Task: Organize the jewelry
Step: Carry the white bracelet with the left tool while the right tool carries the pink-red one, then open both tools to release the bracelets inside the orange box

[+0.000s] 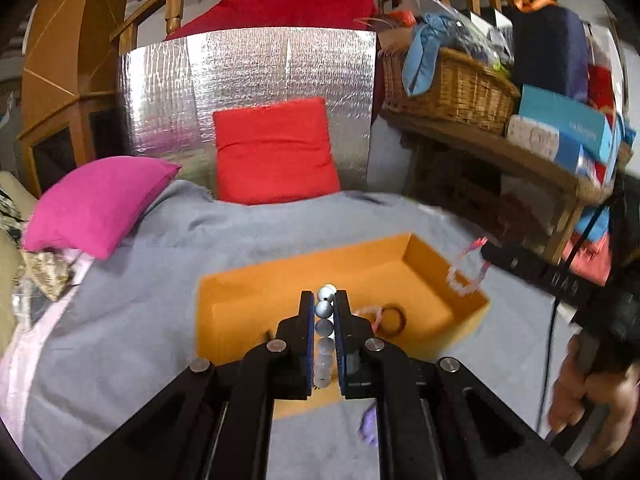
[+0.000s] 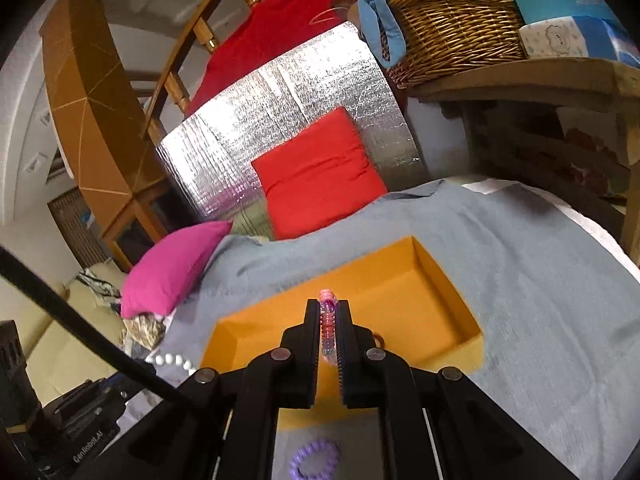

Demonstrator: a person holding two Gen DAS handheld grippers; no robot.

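Observation:
An orange open box [image 1: 256, 292] [image 2: 440, 280] lies on the grey bed cover. My left gripper [image 1: 324, 304] is shut on a string of pale grey-white beads [image 1: 325, 336], held above the box's near side. My right gripper [image 2: 329, 312] is shut on a pink and purple beaded bracelet [image 2: 328, 320], also over the box; from the left wrist view that bracelet [image 1: 466, 280] dangles at the box's right wall. Inside the box lie a dark brown ring bracelet [image 1: 394, 318] and a pink one beside it. A purple coil band [image 2: 314, 458] [image 1: 370, 428] rests on the cover in front of the box. White beads [image 2: 172, 360] show at the left of the right wrist view.
A red cushion [image 1: 276, 152] leans on a silver foil panel [image 1: 248, 80] behind the box; a magenta pillow [image 1: 96, 204] lies left. A wooden shelf with a wicker basket [image 1: 452, 88] and boxes stands right. A hand [image 1: 588, 400] holds the right gripper's handle.

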